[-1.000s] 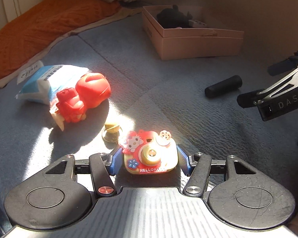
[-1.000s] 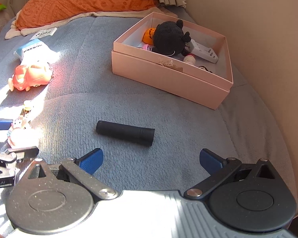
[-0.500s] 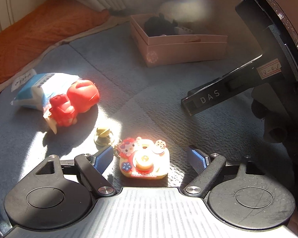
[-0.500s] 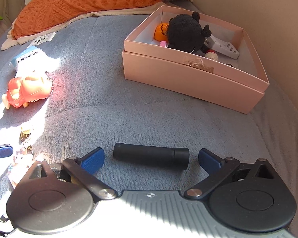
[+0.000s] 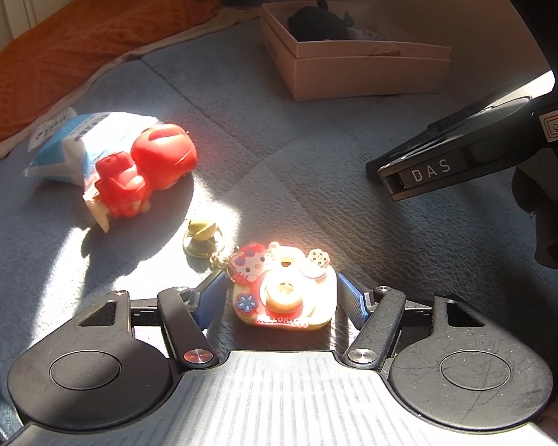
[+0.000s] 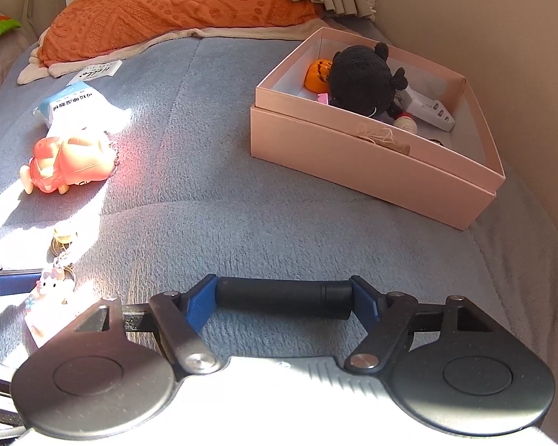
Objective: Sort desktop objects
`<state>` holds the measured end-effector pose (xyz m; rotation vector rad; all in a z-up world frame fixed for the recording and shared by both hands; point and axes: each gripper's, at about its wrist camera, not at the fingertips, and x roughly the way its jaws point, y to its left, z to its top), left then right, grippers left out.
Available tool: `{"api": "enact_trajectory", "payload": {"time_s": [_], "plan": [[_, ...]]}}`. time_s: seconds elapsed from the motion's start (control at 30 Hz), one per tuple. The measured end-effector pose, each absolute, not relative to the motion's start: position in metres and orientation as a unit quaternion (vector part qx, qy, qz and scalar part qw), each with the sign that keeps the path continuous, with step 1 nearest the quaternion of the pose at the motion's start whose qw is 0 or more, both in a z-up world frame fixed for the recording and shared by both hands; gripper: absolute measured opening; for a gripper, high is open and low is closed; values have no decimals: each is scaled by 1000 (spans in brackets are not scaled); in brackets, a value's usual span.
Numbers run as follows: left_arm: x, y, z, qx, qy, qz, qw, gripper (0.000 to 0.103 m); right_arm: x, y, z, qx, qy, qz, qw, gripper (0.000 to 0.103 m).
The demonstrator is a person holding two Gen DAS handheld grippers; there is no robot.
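Note:
My left gripper (image 5: 282,299) is shut on a Hello Kitty toy camera keychain (image 5: 283,289), its blue pads touching both sides; its ring and bell (image 5: 201,234) trail to the upper left. My right gripper (image 6: 284,303) is shut endwise on a black cylinder (image 6: 284,297) lying on the grey blanket. The right gripper's body (image 5: 465,163) crosses the right side of the left wrist view. A pink box (image 6: 375,141) at the back right holds a black plush (image 6: 364,78), an orange pumpkin toy and a white device.
A red toy car (image 5: 145,171) lies on a blue-white tissue pack (image 5: 78,145) at the left. An orange pillow (image 6: 175,3) lies at the back. A beige wall runs along the right, close behind the box.
My left gripper has closed onto the toy camera after standing open around it. My right gripper moved forward over the black cylinder and closed on its two ends.

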<state>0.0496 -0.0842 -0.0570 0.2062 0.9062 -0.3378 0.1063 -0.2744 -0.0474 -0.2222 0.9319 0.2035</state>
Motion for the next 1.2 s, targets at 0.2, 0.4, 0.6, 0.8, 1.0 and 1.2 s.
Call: {"api": "enact_trajectory", "payload": {"time_s": [0.2,0.4,0.6,0.8,1.0,1.2], "plan": [[38,-90,-51,135,425,-135,885,61,92,-285,-30,-90,484,92,866,75],[-4,-86,-27,136,423,-157,882,61,49,-305,16,-71,483,125,864,75],[-31,-86,4,122,394,-165,896,61,7,-325,44,-87,446,135,881,75],[-39,-97,24,113,380,-173,901,61,-9,-341,62,-59,425,137,893,75],[-24,-112,34,108,374,-182,903,61,-7,-358,72,-48,408,132,902,75],[33,-146,86,92,303,-214,924,61,19,-399,111,-33,347,104,931,75]]}}
